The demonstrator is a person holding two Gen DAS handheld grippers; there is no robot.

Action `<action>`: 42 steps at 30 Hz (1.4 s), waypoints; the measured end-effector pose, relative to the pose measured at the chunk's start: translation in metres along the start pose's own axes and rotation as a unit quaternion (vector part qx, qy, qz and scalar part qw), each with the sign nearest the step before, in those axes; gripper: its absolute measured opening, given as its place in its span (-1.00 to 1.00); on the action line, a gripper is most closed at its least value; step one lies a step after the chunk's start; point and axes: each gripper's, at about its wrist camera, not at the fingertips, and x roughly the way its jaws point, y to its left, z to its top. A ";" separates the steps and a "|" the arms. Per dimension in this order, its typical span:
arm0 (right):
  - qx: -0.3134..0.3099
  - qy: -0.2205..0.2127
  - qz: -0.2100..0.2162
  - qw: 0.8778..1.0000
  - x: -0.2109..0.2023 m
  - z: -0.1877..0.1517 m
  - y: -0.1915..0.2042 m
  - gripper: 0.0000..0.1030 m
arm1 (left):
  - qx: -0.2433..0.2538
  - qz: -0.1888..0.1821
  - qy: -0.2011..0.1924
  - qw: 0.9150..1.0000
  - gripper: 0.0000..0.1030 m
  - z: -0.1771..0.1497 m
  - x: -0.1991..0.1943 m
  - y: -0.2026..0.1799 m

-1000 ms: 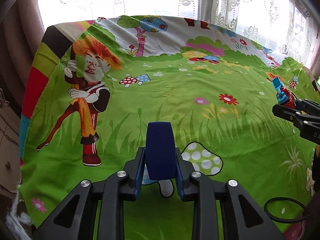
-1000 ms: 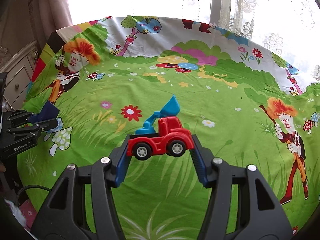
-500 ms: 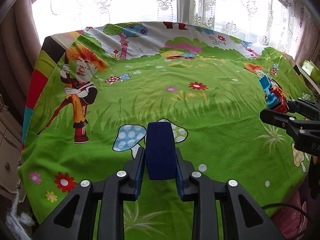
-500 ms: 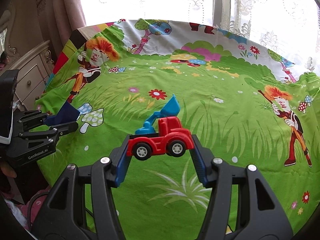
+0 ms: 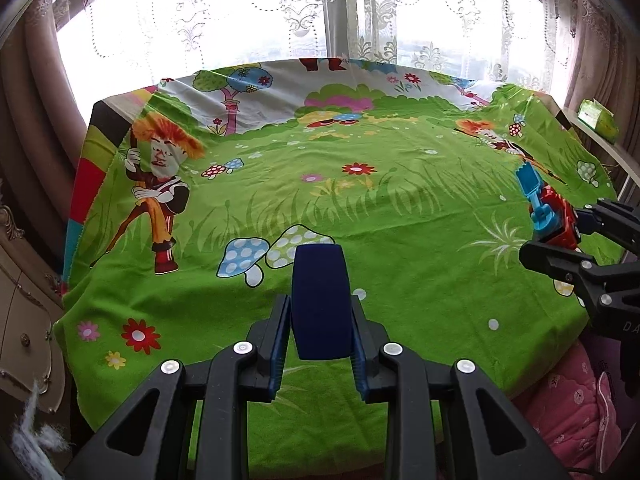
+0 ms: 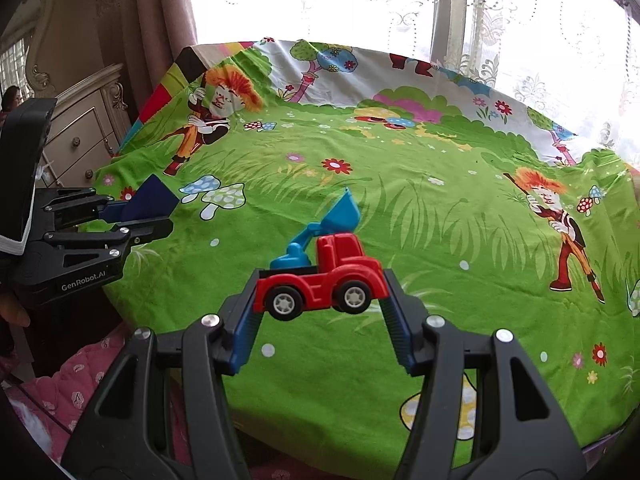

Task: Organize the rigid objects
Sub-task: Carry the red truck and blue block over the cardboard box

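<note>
My left gripper (image 5: 319, 320) is shut on a dark blue block (image 5: 319, 300), held above the near edge of the table's green cartoon cloth (image 5: 360, 216). In the right wrist view the same left gripper (image 6: 160, 216) and dark blue block (image 6: 152, 200) appear at the left. My right gripper (image 6: 320, 300) is shut on a red toy truck (image 6: 332, 276) with a blue digger arm (image 6: 328, 224), clamped front and back, wheels off the cloth. From the left wrist view the right gripper (image 5: 560, 236) with the toy truck (image 5: 556, 220) hangs at the far right.
A cream dresser (image 6: 84, 128) stands left of the table, lace curtains (image 5: 320, 12) and a window behind it. A green tissue box (image 5: 598, 118) sits on a ledge at the right. Pink quilted fabric (image 5: 560, 412) lies below the table's near edge.
Both grippers have drawn back toward the near edge of the table and risen slightly; more of the cloth and the pink fabric shows. Each still holds its object.
</note>
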 end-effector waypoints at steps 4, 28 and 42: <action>0.012 -0.009 -0.009 1.000 -0.024 -0.011 -0.008 0.16 | 0.015 -0.010 -0.005 1.000 -0.45 0.001 -0.010 -0.018; 0.089 -0.020 -0.149 0.985 -0.183 -0.115 -0.089 0.16 | 0.207 -0.158 -0.018 0.965 -0.45 0.015 -0.067 -0.242; 0.182 -0.029 -0.257 0.949 -0.260 -0.179 -0.152 0.16 | 0.261 -0.239 -0.012 0.935 -0.45 0.011 -0.096 -0.381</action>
